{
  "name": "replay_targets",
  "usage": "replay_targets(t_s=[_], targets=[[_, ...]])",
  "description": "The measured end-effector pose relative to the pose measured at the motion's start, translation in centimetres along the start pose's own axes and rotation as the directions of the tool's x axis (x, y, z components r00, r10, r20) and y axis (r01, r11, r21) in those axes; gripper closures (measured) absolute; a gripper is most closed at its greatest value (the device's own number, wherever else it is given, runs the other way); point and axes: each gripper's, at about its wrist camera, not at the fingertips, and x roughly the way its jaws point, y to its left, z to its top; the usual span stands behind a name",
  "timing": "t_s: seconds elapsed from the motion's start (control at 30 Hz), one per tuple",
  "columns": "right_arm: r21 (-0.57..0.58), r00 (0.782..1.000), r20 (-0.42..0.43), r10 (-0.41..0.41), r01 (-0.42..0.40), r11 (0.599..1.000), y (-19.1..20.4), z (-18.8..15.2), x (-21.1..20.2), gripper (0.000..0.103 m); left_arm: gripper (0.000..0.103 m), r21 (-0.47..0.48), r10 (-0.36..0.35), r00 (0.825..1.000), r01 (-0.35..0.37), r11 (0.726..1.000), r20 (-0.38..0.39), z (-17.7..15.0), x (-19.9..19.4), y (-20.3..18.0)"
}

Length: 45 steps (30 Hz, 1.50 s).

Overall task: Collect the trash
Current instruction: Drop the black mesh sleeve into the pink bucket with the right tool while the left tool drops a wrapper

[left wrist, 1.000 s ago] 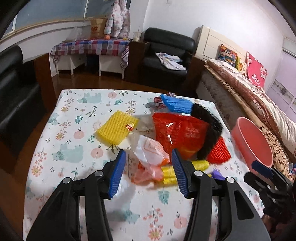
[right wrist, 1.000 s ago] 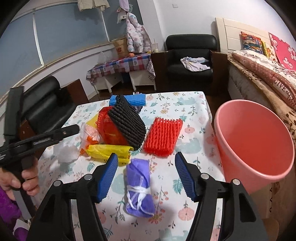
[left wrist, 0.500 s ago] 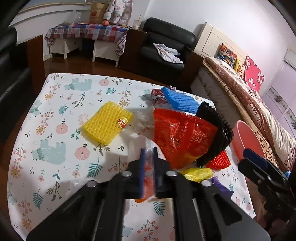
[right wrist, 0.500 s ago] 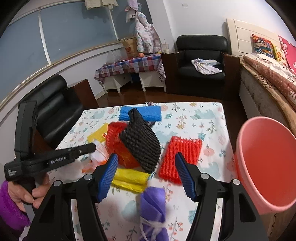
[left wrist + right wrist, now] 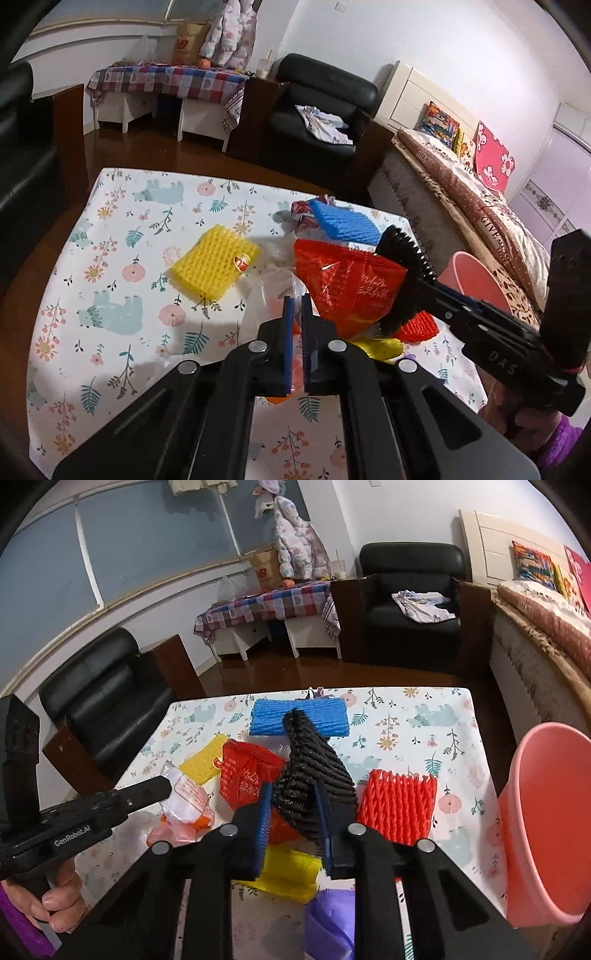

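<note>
A: Nearest?
B: The left gripper (image 5: 294,317) is pinched onto a clear plastic bag (image 5: 184,797); the right gripper (image 5: 291,812) squeezes the black foam net (image 5: 310,771).
A: Beyond?
B: Red net (image 5: 399,805) on the table (image 5: 413,716), pink bin (image 5: 554,812) at its right edge.

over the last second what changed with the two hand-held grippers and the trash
The left hand-held gripper closed on the clear orange-and-white plastic bag. The right hand-held gripper moved forward over the purple bag and clamped the black foam net. The red foam net, blue foam net and pink bucket stayed put.
</note>
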Motion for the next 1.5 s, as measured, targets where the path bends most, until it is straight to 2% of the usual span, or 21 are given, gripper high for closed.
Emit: replay_targets(t_s=[0.07, 0.33, 0.47, 0.67, 0.9, 1.17, 1.5], targets=[[0.009, 1.0, 0.013, 0.008, -0.008, 1.0, -0.2, 0.0, -0.6, 0.087, 0.1, 0.002, -0.003, 1.0, 0.003, 1.0, 0.012, 0.2, -0.5, -0.2], [0.06, 0.991, 0.134, -0.008, 0.0, 0.998, -2.0, 1.1, -5.3, 0.088, 0.1, 0.04, -0.035, 0.996, 0.032, 0.999, 0.08, 1.8, -2.9, -2.3], [0.094, 0.982, 0.181, -0.046, 0.03, 0.995, -3.5, 1.6, -7.8, 0.088, 0.1, 0.085, -0.071, 0.992, 0.062, 0.994, 0.108, 2.8, -3.7, -4.6], [0.162, 0.964, 0.213, -0.157, 0.123, 0.979, -6.9, 1.1, -11.1, 0.088, 0.1, 0.153, -0.14, 0.983, 0.121, 0.981, 0.115, 3.5, -3.3, -8.6], [0.236, 0.945, 0.202, -0.257, 0.208, 0.949, -10.4, -0.6, -13.4, 0.087, 0.1, 0.227, -0.224, 0.972, 0.203, 0.953, 0.073, 3.4, -1.5, -13.6], [0.308, 0.923, 0.171, -0.345, 0.282, 0.908, -14.1, -2.5, -14.6, 0.088, 0.1, 0.302, -0.306, 0.952, 0.293, 0.907, -0.003, 2.6, 1.6, -19.6], [0.399, 0.91, 0.122, -0.397, 0.321, 0.859, -19.4, -4.9, -15.0, 0.087, 0.1, 0.37, -0.323, 0.942, 0.335, 0.867, -0.095, 0.8, 6.3, -25.1]])
